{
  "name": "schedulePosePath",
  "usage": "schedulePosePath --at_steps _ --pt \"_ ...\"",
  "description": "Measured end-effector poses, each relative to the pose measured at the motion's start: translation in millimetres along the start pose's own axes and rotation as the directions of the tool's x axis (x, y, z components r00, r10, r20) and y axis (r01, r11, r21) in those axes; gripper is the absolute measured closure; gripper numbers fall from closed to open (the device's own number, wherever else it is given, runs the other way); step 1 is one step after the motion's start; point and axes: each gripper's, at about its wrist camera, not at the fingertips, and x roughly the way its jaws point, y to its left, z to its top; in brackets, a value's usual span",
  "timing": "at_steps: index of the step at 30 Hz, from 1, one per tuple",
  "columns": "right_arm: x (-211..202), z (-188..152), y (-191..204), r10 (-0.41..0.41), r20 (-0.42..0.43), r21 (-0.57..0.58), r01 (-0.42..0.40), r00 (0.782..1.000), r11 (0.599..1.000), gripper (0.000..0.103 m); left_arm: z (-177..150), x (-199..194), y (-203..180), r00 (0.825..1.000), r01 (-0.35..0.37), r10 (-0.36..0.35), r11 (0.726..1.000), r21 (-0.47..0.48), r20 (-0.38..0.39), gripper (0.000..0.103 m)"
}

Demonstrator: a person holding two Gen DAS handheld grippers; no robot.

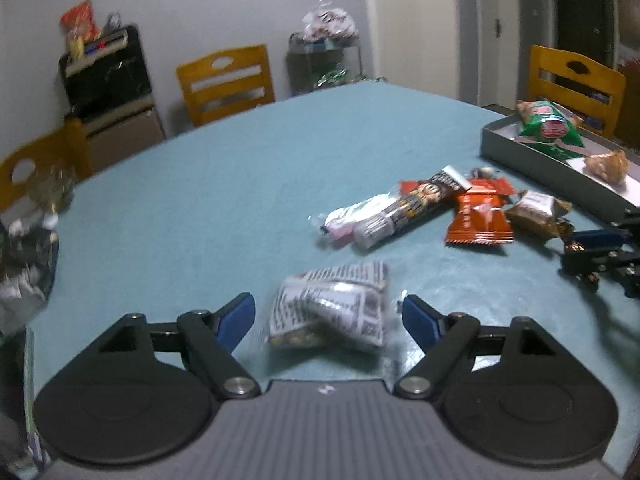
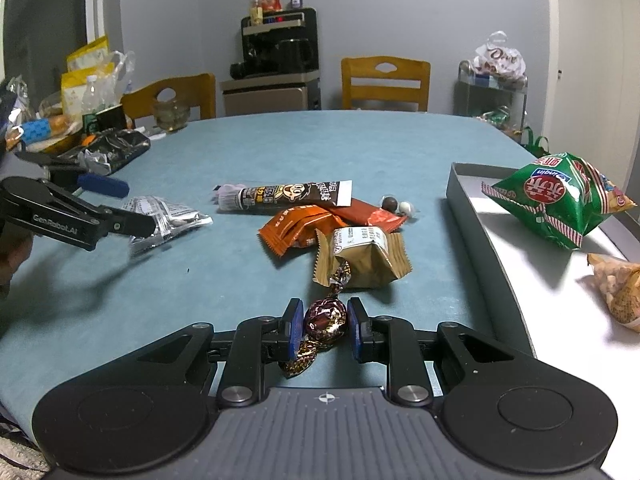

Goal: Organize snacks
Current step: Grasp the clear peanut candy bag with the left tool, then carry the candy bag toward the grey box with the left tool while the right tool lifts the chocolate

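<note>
My left gripper (image 1: 328,314) is open, its blue pads on either side of a clear nut packet with black print (image 1: 332,312) that lies on the teal table; the same packet shows in the right wrist view (image 2: 168,216). My right gripper (image 2: 325,324) is shut on a brown foil-wrapped candy (image 2: 325,320) just above the table. Ahead lie a tan packet (image 2: 362,258), orange packets (image 2: 298,228) and a long brown tube snack (image 2: 280,194). A grey tray (image 2: 472,216) at the right holds a green chip bag (image 2: 556,196) and a peanut bag (image 2: 618,292).
Wooden chairs (image 2: 386,80) stand around the table. Bags, a bottle and clutter (image 2: 88,120) sit at the table's far left. A black appliance on a cabinet (image 2: 280,52) and a shelf cart (image 2: 492,88) stand against the back wall. Two small candy balls (image 2: 398,205) lie near the orange packets.
</note>
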Motion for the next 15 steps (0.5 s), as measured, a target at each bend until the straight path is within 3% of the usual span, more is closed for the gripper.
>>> schedulePosePath --at_steps 6,9,15 --pt "0 -1 2 -0.006 0.001 -0.012 0.006 1.000 1.000 0.078 2 25 2 1.000 -0.007 0.007 1.000 -0.030 -0.016 0.005" --pt "-1 -1 2 -0.002 0.001 -0.007 0.002 1.000 1.000 0.078 4 38 3 0.998 0.018 -0.022 0.998 -0.057 -0.055 0.003" --pt "-1 -1 2 -0.001 0.002 -0.006 0.001 1.000 1.000 0.078 3 43 4 0.998 0.041 -0.046 0.995 -0.093 -0.044 0.006"
